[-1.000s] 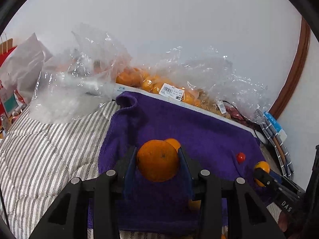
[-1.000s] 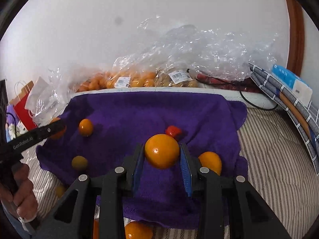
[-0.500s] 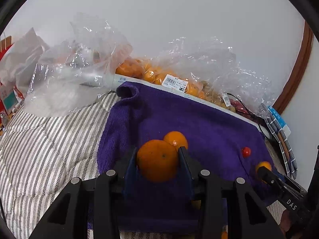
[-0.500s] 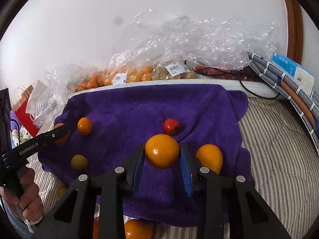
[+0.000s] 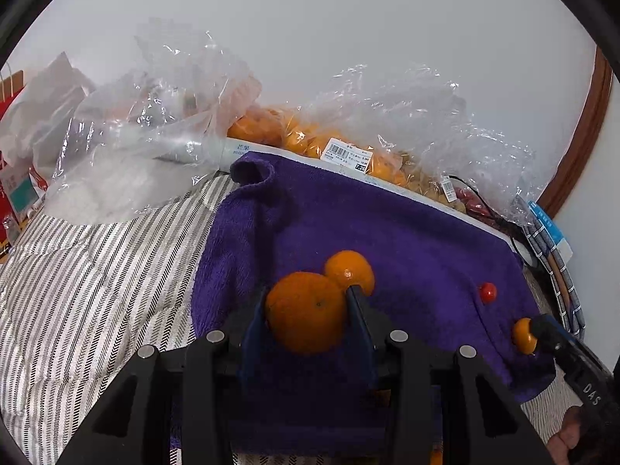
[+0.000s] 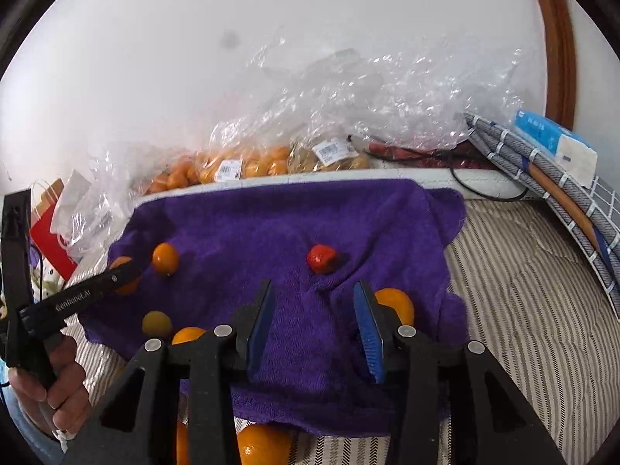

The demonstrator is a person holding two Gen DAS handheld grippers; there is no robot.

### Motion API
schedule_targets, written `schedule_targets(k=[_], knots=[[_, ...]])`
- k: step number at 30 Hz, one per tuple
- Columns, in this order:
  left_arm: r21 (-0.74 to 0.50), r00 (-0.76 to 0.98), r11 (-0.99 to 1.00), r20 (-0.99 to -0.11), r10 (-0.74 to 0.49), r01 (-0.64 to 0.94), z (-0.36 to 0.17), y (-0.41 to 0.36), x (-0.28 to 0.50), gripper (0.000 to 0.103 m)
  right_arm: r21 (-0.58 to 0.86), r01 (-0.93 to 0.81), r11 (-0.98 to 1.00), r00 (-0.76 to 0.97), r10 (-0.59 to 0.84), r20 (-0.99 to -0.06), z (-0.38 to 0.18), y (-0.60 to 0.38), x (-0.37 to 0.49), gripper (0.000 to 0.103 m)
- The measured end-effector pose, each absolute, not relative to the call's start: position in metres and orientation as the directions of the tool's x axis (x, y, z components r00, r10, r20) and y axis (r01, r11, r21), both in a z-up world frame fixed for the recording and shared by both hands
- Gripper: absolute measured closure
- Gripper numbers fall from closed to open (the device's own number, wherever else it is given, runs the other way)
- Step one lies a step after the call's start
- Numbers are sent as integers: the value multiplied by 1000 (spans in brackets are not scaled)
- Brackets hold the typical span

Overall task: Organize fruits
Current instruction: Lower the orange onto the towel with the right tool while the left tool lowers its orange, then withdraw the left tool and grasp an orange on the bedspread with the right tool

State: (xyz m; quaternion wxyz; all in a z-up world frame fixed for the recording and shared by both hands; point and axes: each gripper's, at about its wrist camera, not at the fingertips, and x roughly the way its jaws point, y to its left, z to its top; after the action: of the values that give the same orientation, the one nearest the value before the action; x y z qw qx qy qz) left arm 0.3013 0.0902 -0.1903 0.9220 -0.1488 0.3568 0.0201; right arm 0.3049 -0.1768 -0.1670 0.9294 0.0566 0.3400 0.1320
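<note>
Nearest the right-wrist camera, the right tool [image 6: 312, 319] is opening its jaws and nothing is sitting between the blue pads; only the purple towel [image 6: 271, 224] is showing in the gap. One orange [image 6: 395, 304] is lying just beside the right pad, and another orange [image 6: 261, 447] is resting off the towel's near edge on the striped bedding [image 6: 515, 290].

The left tool [image 5: 308, 314] is gripping a large orange [image 5: 306, 312] at a narrow setting, just in front of a smaller orange [image 5: 350, 271] lying on the towel.

Farther out, a red fruit [image 6: 321, 257] and a greenish-yellow fruit [image 6: 157, 323] are lying scattered and well apart. At the far wall, bagged fruit [image 6: 248, 164] is staying in plastic.

Judgement: sorting is appearing early; several pieces are lying loose, no clear grouping is showing, and the bags are remaining unemptied.
</note>
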Motion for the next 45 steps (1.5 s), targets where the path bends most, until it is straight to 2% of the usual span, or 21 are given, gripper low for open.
schedule_targets(k=[8, 11, 13, 19, 27, 30, 33, 38, 45], knots=[[-244, 734, 960, -676, -68, -136, -191, 89, 305, 63, 112, -156, 981, 793, 191, -579, -151, -180, 291, 61], [-257, 740, 957, -668, -77, -133, -189, 90, 303, 61, 131, -168, 977, 775, 213, -595, -143, -183, 278, 61], [-277, 749, 953, -656, -92, -125, -187, 92, 301, 55, 149, -195, 969, 748, 245, -616, -144, -182, 268, 61], [-316, 766, 942, -632, -122, -111, -182, 94, 294, 55, 204, -243, 948, 679, 317, -662, -166, -173, 239, 61], [-310, 810, 947, -574, -118, -82, -168, 93, 282, 55, 229, -236, 944, 616, 328, -717, -193, -163, 241, 61], [-301, 813, 951, -570, -117, -73, -166, 91, 281, 55, 228, -231, 946, 600, 323, -732, -200, -163, 244, 65], [-298, 814, 952, -568, -122, -65, -166, 89, 280, 55, 217, -231, 948, 613, 315, -725, -199, -164, 243, 71], [-275, 818, 959, -566, -106, -66, -168, 86, 278, 55, 150, -244, 958, 649, 276, -709, -195, -159, 234, 71], [-249, 813, 968, -559, -159, 19, -159, 82, 268, 56, 175, -261, 949, 673, 309, -673, -190, -165, 230, 71]])
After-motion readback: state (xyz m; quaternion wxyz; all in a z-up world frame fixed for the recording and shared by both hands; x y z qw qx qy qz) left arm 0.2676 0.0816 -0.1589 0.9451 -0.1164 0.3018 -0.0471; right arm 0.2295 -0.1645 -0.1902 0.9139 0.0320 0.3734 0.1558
